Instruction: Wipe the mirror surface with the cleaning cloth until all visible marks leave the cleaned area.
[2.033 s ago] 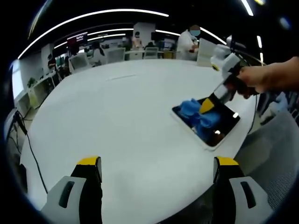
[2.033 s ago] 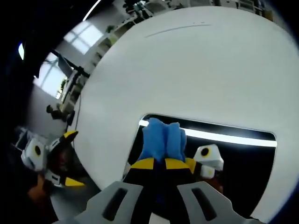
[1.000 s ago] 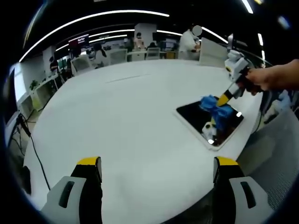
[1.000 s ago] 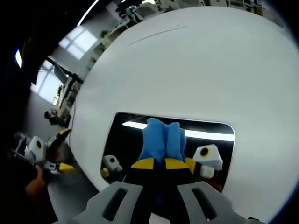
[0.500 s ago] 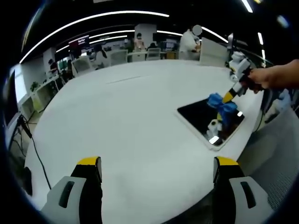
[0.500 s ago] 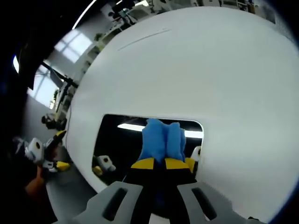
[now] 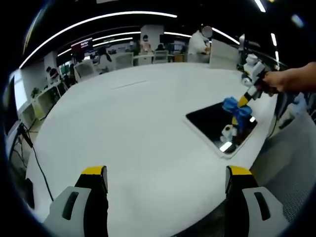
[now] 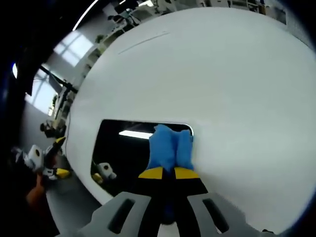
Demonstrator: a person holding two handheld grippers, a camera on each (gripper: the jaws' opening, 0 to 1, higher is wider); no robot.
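Blue cleaning cloth (image 8: 170, 148) pinched in right hand-held gripper (image 8: 170, 174), pressed on mirror (image 8: 126, 155).

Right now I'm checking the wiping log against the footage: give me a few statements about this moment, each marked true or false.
1. The right gripper is shut on the blue cloth. True.
2. The cloth sits at the mirror's edge. True.
3. The left gripper holds the cloth. False: its jaws stand open, holding nothing, over the white table.
4. The mirror leans upright. False: it lies flat on the table.
5. The cloth is red. False: it is blue.
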